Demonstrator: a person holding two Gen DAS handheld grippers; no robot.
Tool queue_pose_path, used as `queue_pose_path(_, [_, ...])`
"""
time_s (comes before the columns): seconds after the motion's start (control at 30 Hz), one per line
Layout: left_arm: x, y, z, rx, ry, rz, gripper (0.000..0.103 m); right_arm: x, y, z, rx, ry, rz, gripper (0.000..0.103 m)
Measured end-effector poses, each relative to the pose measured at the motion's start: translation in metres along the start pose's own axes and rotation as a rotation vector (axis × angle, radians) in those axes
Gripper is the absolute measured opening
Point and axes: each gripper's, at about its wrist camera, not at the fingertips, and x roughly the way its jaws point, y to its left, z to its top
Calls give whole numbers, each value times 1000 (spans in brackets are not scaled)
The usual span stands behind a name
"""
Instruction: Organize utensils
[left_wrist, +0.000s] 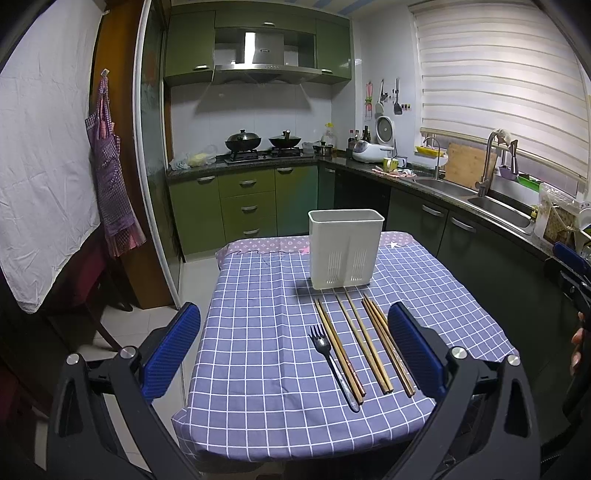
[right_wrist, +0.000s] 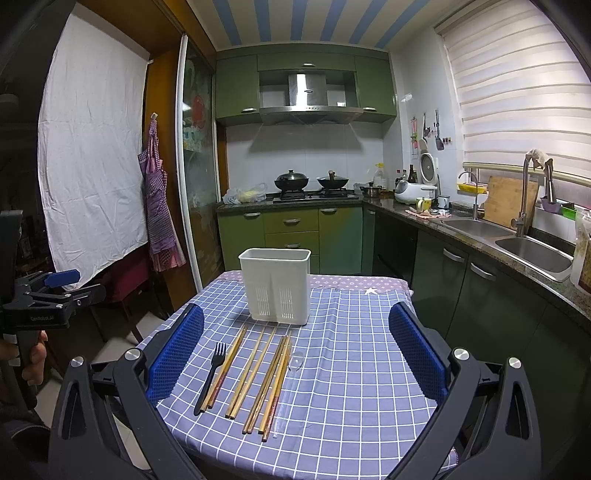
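Both grippers' fingers (left_wrist: 413, 350) spread wide and empty; chopsticks (right_wrist: 255, 373) ahead between the right fingers (right_wrist: 417, 354) suit a mid-shaft pinch toward the holder (right_wrist: 275, 286).

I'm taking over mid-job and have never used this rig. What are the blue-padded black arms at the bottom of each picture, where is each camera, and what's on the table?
Each picture comes from a camera mounted on a hand-held gripper, looking forward along its two blue-padded fingers. The first is the left gripper, the second the right gripper. Both are open and hold nothing.

On the checked tablecloth stands a white utensil holder, upright. In front of it lie, side by side, a fork, several wooden chopsticks and a clear plastic spoon. The spoon shows only in the right view. Nothing has gone into the holder as far as can be seen.

At the left edge of the right view you see the other gripper, held in a hand.
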Motion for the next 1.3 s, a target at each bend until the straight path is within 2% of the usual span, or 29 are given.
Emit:
queue_pose_path(0.43, [6,-5,-1,1,9,-4,97,-1,-3,0,0,2,3,99])
queue_pose_path(0.73, [5,-16,-13,2,15,-7,97,-1,-3,0,1,4,5,99])
queue_pose_path(0.77, [9,-7,-1,0,20,-9,97,0,-3,0,1,5,5,99])
queue_pose_path(1.3, [8,-16,-4,3,26,-10,97,1,-3,0,2,10,6,99])
